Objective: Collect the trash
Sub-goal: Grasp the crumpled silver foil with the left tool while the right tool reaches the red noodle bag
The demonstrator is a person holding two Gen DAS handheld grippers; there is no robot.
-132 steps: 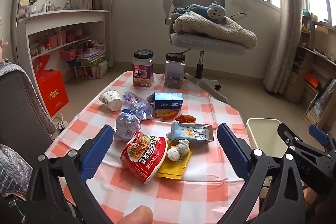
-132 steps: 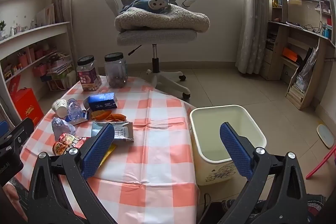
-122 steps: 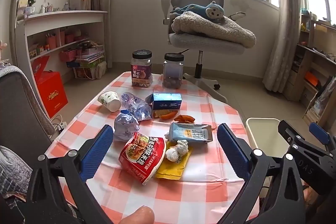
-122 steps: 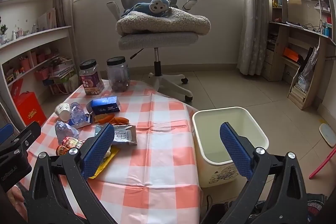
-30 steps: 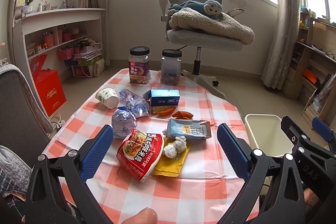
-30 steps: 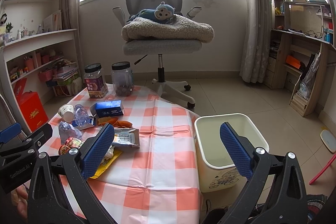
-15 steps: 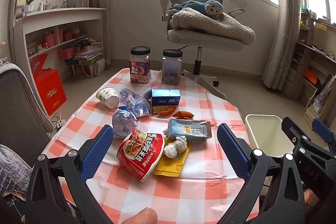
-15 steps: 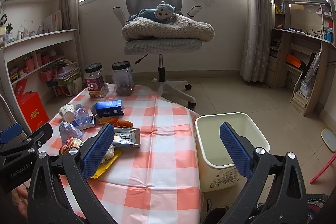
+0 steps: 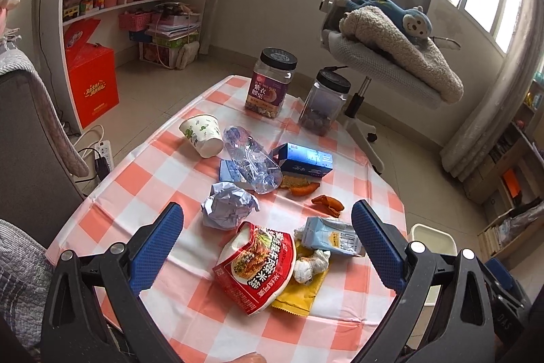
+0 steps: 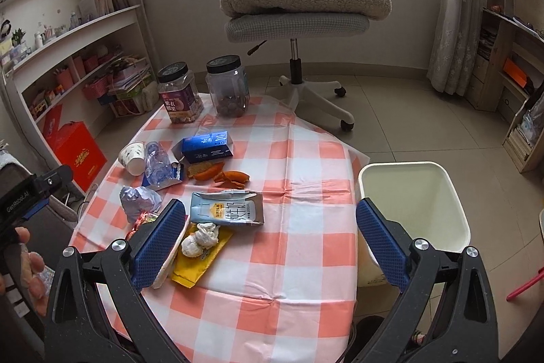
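Both tongs had dropped and tilted toward the bench [image 10: 306, 267] compared with half a second earlier, when they were held level and further back; the litter now filled far more of each wrist view. Neither had touched anything.

The left tongs [image 9: 267, 249] stood released, jaws wide apart and empty, hovering above the red snack bag [image 9: 258, 264], with the crumpled foil wrapper [image 9: 229, 204] just beyond. The right tongs [image 10: 270, 242] were likewise spread wide and empty, poised over the pale blue milk carton [image 10: 227, 208], the white tissue wad [image 10: 200, 238] and the yellow packet [image 10: 200, 256] beneath it.

All trash remained on the bench: the paper cup [image 9: 202, 135] on its side, the crushed plastic bottle [image 9: 253, 164], the blue box [image 9: 304, 160] and the orange peels [image 10: 234, 176] further back. The two lidded jars [image 10: 204, 91] stood upright at the far edge and appeared to be kept goods, not waste.

The waste bin [image 10: 413, 203] sat on the floor just beside the bench's right edge, apparently empty.

Assessment: collection had not yet begun; the change marked the approach to a first pick. The carton lay closest to the right tongs and to the bin, making it the likely first item. Thin wrappers lying flat may prove awkward to pinch.
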